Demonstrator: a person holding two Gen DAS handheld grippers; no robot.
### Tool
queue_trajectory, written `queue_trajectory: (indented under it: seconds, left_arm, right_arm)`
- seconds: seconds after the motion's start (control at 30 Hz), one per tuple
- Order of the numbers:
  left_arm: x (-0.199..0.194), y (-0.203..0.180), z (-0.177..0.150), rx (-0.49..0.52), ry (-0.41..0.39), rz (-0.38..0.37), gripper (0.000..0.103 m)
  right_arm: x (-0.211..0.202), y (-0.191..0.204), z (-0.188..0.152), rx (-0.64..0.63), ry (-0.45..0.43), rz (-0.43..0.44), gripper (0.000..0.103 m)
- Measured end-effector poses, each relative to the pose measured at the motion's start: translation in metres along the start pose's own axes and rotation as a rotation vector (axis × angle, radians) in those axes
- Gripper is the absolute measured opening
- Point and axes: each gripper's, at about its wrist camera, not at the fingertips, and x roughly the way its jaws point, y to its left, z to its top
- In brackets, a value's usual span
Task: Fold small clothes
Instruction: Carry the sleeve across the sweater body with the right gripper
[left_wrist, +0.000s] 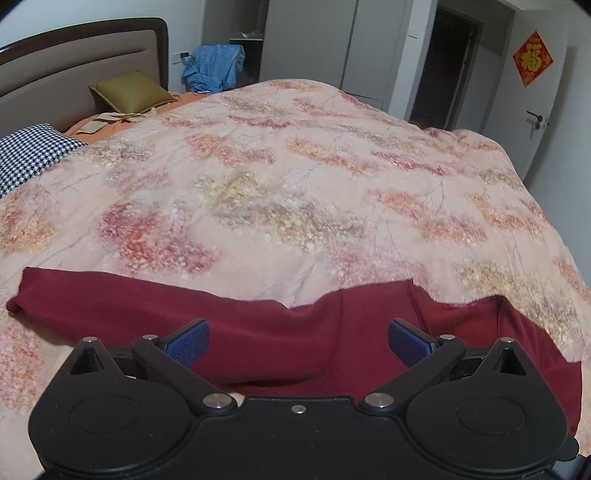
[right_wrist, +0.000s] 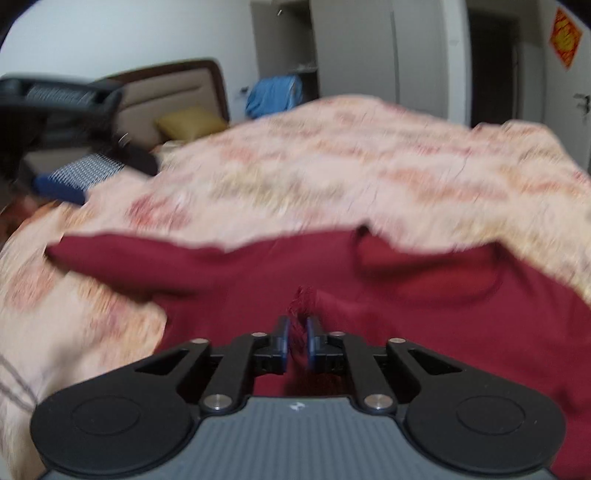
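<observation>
Item: dark red garment (left_wrist: 258, 332), spread on the floral quilt (left_wrist: 295, 184) at the near edge of the bed, one sleeve reaching left.
Left tool (left_wrist: 299, 341): fingers wide apart, empty, poised over the garment.
Right tool (right_wrist: 295, 341): fingers almost together, a bunch of red cloth between them; whether they clamp it is unclear through the blur.
Step, as judged: a fold being carried across the garment.
Next: lay the fold flat, then let go.
Surroundings: olive cushion (left_wrist: 129, 92), houndstooth pillow (left_wrist: 29, 155), blue clothing (left_wrist: 214, 66), all well apart. Nothing obstructs.
</observation>
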Motion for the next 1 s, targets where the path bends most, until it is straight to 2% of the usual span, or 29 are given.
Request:
queue_trajectory:
  seconds: [0.07,0.13,0.2,0.27,0.33,0.37,0.47,0.6,0.63,0.7,0.77,0.8,0.83,0.87,0.9,0.97,1.0]
  left_arm:
    - [0.01,-0.011,-0.01,0.03,0.014,-0.019,0.103]
    - [0.02,-0.024,-0.022,0.069,0.02,-0.047,0.103]
    - [0.032,-0.041,-0.036,0.113,0.028,-0.067,0.103]
    - [0.044,-0.06,-0.051,0.164,0.041,-0.077,0.102]
    - [0.057,-0.078,-0.067,0.21,0.042,-0.071,0.102]
    - [0.062,-0.086,-0.074,0.229,0.035,-0.06,0.102]
    - [0.075,-0.104,-0.092,0.265,-0.009,0.007,0.102]
    - [0.09,-0.106,-0.111,0.233,-0.019,0.058,0.103]
    - [0.094,-0.102,-0.114,0.207,-0.016,0.052,0.103]
    - [0.101,-0.095,-0.123,0.152,-0.031,0.035,0.103]
    - [0.105,-0.093,-0.131,0.136,-0.057,0.036,0.103]
    - [0.107,-0.096,-0.133,0.147,-0.064,0.045,0.103]
    - [0.108,-0.098,-0.134,0.16,-0.067,0.055,0.103]
    - [0.109,-0.1,-0.135,0.167,-0.068,0.061,0.103]
    - [0.109,-0.1,-0.135,0.166,-0.07,0.061,0.103]
    - [0.108,-0.099,-0.136,0.163,-0.075,0.057,0.103]
    - [0.108,-0.098,-0.137,0.163,-0.079,0.056,0.103]
  right_arm:
    - [-0.004,-0.006,-0.012,0.011,0.004,0.016,0.056]
    - [-0.02,-0.021,-0.02,0.023,-0.013,0.018,0.068]
    - [-0.043,-0.041,-0.028,0.047,-0.021,-0.008,0.073]
    - [-0.065,-0.068,-0.037,0.087,-0.031,-0.045,0.086]
    - [-0.083,-0.1,-0.044,0.137,-0.048,-0.102,0.094]
    - [-0.091,-0.117,-0.046,0.167,-0.052,-0.143,0.094]
    - [-0.109,-0.171,-0.051,0.254,-0.066,-0.231,0.098]
    - [-0.113,-0.238,-0.053,0.327,-0.088,-0.291,0.1]
    - [-0.109,-0.253,-0.054,0.345,-0.087,-0.289,0.1]
    - [-0.102,-0.278,-0.054,0.375,-0.074,-0.274,0.093]
    - [-0.089,-0.295,-0.054,0.399,-0.056,-0.234,0.077]
    - [-0.084,-0.301,-0.054,0.415,-0.057,-0.208,0.074]
    - [-0.08,-0.307,-0.054,0.435,-0.059,-0.18,0.06]
    - [-0.077,-0.311,-0.053,0.453,-0.057,-0.157,0.029]
    - [-0.075,-0.314,-0.05,0.464,-0.054,-0.153,0.017]
    - [-0.083,-0.312,-0.042,0.435,-0.087,-0.174,0.009]
    - [-0.09,-0.309,-0.038,0.411,-0.113,-0.196,0.009]
